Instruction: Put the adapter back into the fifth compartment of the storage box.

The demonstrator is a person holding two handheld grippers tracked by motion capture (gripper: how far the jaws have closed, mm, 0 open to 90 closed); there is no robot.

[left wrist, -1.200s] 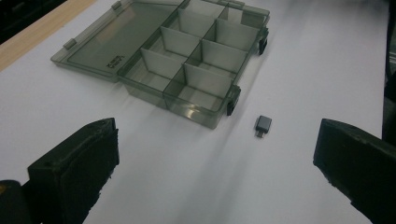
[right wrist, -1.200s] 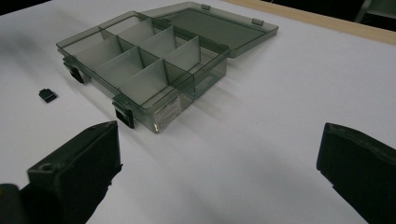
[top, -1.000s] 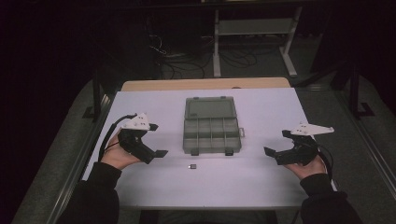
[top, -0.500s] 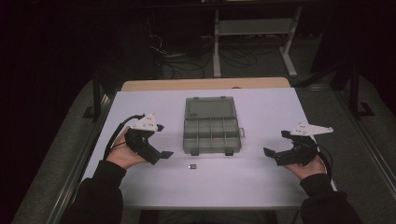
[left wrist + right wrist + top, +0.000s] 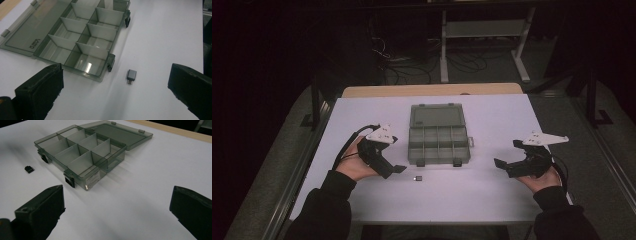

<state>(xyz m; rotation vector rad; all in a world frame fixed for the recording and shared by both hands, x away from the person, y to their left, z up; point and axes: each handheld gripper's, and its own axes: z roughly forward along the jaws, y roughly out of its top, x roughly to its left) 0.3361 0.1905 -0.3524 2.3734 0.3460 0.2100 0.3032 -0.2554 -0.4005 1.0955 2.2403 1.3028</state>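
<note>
A small grey USB adapter (image 5: 417,178) (image 5: 131,75) (image 5: 29,169) lies on the white table (image 5: 497,117), just in front of a smoky clear organizer box (image 5: 438,145) (image 5: 82,42) (image 5: 80,152). The box's lid (image 5: 436,116) is folded back flat, and its several compartments look empty. My left gripper (image 5: 396,154) (image 5: 115,85) is open, to the left of the adapter and a short way from it. At the table's right side my right gripper (image 5: 508,154) (image 5: 117,205) is open too, with nothing between its jaws, pointing toward the box.
A wooden strip (image 5: 432,90) runs along the table's far edge. Beyond it, in the dark, are cables (image 5: 412,60) on the floor and the white legs of a stand (image 5: 482,45). Bare tabletop lies around the box and in front of the adapter.
My left gripper has slid to the right, closer to the adapter and the box's front corner. The right gripper has barely moved.
</note>
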